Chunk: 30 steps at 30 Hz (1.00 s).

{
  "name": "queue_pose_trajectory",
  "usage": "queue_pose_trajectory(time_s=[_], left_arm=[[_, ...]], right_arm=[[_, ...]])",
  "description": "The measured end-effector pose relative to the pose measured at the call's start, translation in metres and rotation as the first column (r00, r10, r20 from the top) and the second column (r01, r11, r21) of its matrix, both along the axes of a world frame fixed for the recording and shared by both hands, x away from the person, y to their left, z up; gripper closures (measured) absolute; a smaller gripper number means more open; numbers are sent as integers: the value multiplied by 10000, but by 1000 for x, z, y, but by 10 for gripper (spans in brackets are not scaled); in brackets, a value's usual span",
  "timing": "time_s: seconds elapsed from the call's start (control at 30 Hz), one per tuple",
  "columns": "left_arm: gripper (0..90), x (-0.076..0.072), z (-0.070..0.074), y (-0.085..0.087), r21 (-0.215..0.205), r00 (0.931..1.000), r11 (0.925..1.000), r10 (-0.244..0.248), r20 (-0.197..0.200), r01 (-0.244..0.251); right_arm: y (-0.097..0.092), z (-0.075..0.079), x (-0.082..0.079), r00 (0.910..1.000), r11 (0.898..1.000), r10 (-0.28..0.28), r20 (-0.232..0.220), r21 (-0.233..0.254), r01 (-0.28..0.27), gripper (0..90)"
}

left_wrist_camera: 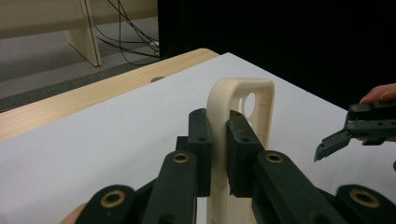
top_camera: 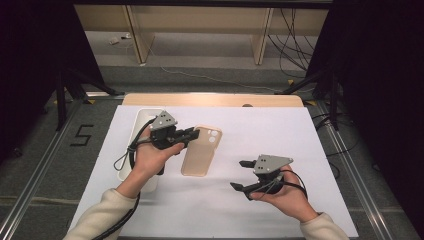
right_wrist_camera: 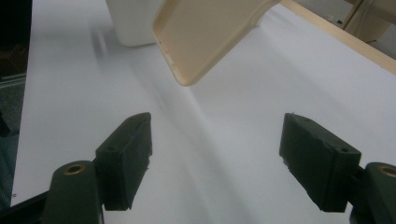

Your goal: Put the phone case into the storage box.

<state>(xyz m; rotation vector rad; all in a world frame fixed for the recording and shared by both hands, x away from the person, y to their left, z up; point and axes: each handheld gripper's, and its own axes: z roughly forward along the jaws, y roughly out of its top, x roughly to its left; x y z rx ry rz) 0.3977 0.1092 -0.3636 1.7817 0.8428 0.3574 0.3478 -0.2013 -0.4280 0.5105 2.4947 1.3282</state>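
Observation:
A beige phone case (top_camera: 201,150) with a camera cutout hangs above the white sheet, tilted. My left gripper (top_camera: 192,134) is shut on its long edge; in the left gripper view both pads (left_wrist_camera: 239,154) pinch the case's rim (left_wrist_camera: 219,112). My right gripper (top_camera: 240,175) stands open at the lower right, jaws wide apart and pointing left, with nothing between them. In the right gripper view the case (right_wrist_camera: 205,37) floats ahead of the open jaws, its hollow side toward me.
A white tray (top_camera: 145,120) lies on the sheet behind the left hand, also the white tray (right_wrist_camera: 133,21) in the right gripper view. The wooden table edge (top_camera: 210,99) runs along the back. Cables lie on the floor beyond.

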Motion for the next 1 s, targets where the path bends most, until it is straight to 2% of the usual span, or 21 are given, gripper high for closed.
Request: queue_pose_trajectory(time_s=[0.6, 0.63, 0.9, 1.0], left_arm=[[818, 1, 6, 9, 2, 9996, 9998, 215, 175, -215], [819, -1, 7, 10, 3, 9995, 9995, 318, 53, -318], [818, -2, 10, 13, -167, 9990, 9989, 434, -105, -436], [818, 0, 12, 15, -140, 9993, 9992, 377, 73, -376]], right_arm=[[-18, -2, -1, 9989, 9989, -465, -28, 93, 465, 263], [-18, -2, -1, 9989, 9989, -469, 1, 94, 469, 262], [-22, -3, -1, 9983, 9982, -581, -18, 119, 581, 262], [-24, -3, -2, 9981, 9980, -621, -37, 145, 622, 262]])
